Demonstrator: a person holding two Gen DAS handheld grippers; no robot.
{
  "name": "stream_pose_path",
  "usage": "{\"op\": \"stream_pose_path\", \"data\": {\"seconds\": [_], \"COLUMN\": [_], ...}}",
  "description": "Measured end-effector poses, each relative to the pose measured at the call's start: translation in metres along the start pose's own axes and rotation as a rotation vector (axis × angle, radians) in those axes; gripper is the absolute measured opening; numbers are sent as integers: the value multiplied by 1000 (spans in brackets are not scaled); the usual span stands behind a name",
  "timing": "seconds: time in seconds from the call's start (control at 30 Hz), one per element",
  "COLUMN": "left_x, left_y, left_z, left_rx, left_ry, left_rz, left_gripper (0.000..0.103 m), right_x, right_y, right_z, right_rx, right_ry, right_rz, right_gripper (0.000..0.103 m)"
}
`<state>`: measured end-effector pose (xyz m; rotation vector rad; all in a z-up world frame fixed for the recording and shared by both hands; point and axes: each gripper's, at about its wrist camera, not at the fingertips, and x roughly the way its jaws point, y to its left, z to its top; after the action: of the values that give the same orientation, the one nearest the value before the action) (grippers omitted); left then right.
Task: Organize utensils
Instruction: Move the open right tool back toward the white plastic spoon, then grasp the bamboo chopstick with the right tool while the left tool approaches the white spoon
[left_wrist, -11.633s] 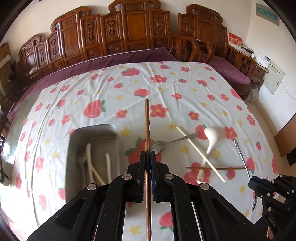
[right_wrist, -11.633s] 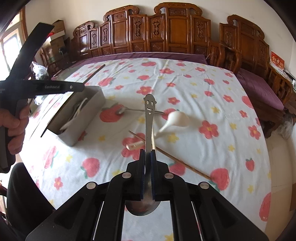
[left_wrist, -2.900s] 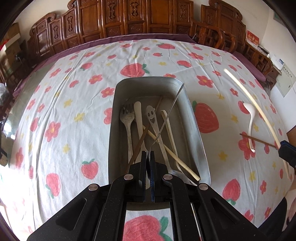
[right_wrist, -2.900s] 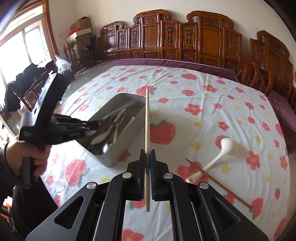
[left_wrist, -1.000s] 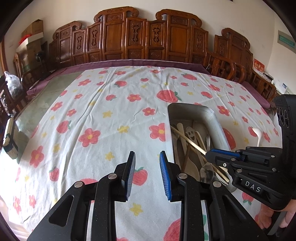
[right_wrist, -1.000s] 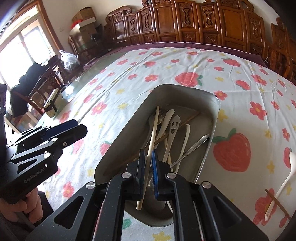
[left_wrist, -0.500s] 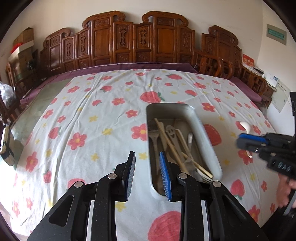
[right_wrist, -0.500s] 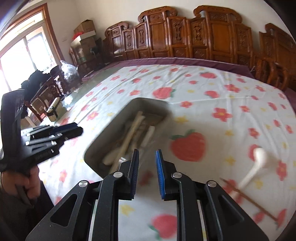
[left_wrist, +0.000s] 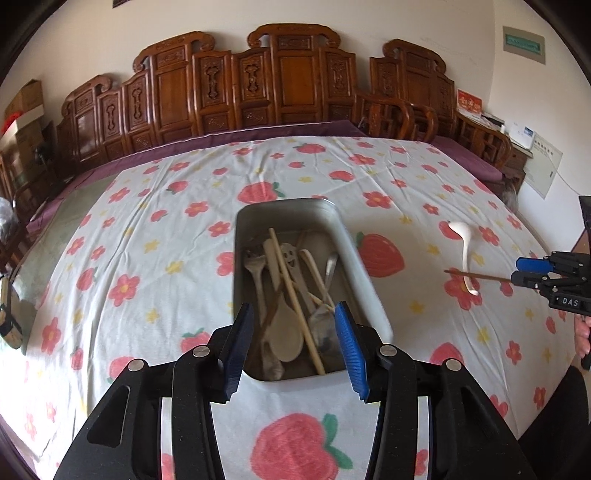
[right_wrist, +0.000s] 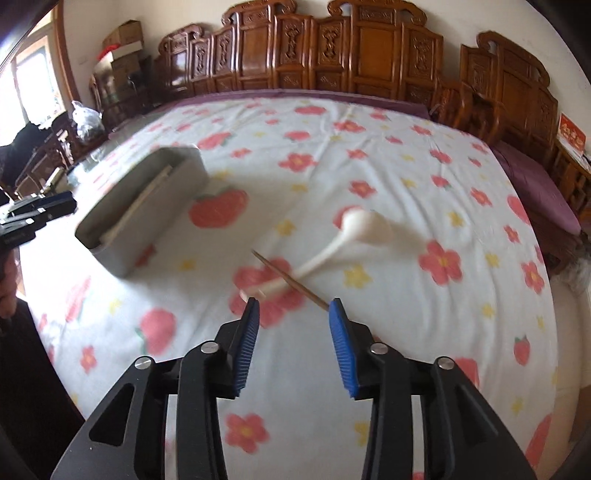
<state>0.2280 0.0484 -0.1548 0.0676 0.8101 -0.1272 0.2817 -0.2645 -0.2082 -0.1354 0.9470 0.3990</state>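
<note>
Two claws are ours, both empty and spread wide. Largest is the worktop (left_wrist: 155, 206), draped in a strawberry-and-flower cloth (left_wrist: 406, 184). On it, centre-left, lies the metal tray (left_wrist: 360, 266), holding a jumble of utensils: a wooden spoon (left_wrist: 282, 332), a pale chopstick (left_wrist: 295, 299) lying across it, a fork (left_wrist: 255, 264), a smiley-handled spoon (left_wrist: 290, 256). Our left claw (left_wrist: 293, 341) hovers over the tray's near end. Well right of the tray, a white ladle (right_wrist: 343, 240) lies on the cloth, its handle crossing a brown chopstick (right_wrist: 291, 278). Our right claw (right_wrist: 293, 345) hangs just near of these two, touching neither; that view is blurred.
</note>
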Motion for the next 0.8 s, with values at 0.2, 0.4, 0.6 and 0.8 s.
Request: {"op": "stream_pose_path", "data": {"seconds": [0.2, 0.4, 0.6, 0.8], "left_x": [3, 2, 1, -1], "left_y": [-22, -41, -67, -104], "left_z": [-6, -5, -8, -14], "left_rx": [50, 69, 114, 180], "left_ry": [2, -4, 9, 21], "left_rz": [-15, -61, -88, -119], "left_gripper": [63, 74, 85, 87], "right_x": [21, 33, 45, 44], "right_y": [-24, -39, -51, -54], "right_z": [-15, -14, -10, -12], "right_rx": [17, -9, -16, -40], "right_ry": [61, 90, 149, 166], "right_rz": [-36, -84, -87, -64], "right_gripper": [47, 47, 47, 30]}}
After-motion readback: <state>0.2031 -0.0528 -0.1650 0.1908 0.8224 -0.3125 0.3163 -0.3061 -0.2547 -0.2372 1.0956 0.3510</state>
